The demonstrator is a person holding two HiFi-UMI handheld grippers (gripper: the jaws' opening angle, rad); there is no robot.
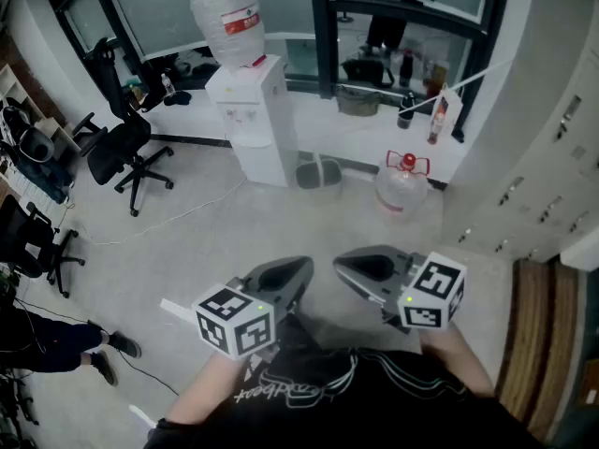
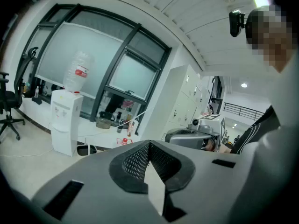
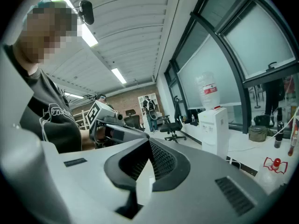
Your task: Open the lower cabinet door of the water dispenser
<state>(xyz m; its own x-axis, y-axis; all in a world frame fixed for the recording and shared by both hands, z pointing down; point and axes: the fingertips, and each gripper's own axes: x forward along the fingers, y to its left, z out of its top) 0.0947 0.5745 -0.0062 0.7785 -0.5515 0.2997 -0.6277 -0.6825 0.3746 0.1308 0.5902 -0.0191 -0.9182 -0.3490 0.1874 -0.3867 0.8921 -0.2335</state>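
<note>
Nearby – left gripper (image 1: 301, 269): closed, jaws tip to tip, nothing between; sits low in front of the torso (image 1: 374, 405), aims slightly downward towards the far wall.
Right gripper (image 1: 344, 263): closed too, pads together, empty; sits just beside the left one, tips near each other but apart, same slight downward tilt.
Floor (image 1: 187, 241): pale, stretches from the grippers out to the dispenser.
Chair (image 1: 126, 148): black, on castors, left of the dispenser and apart from it.
Jug (image 1: 402, 183): clear, red handle on top, stands on the floor right of the bin.
Bin (image 1: 318, 171): small, grey, just beside the dispenser's right side.
Dispenser (image 1: 271, 110): white, upright against the window (image 1: 168, 7), well apart from both grippers.
Door (image 1: 255, 165): lower front panel of the dispenser, lies flush, closed, untouched.
Bottle (image 1: 227, 17): clear, red label, upended on top of the dispenser.
Lockers (image 1: 543, 185): pale row along the right wall.
</note>
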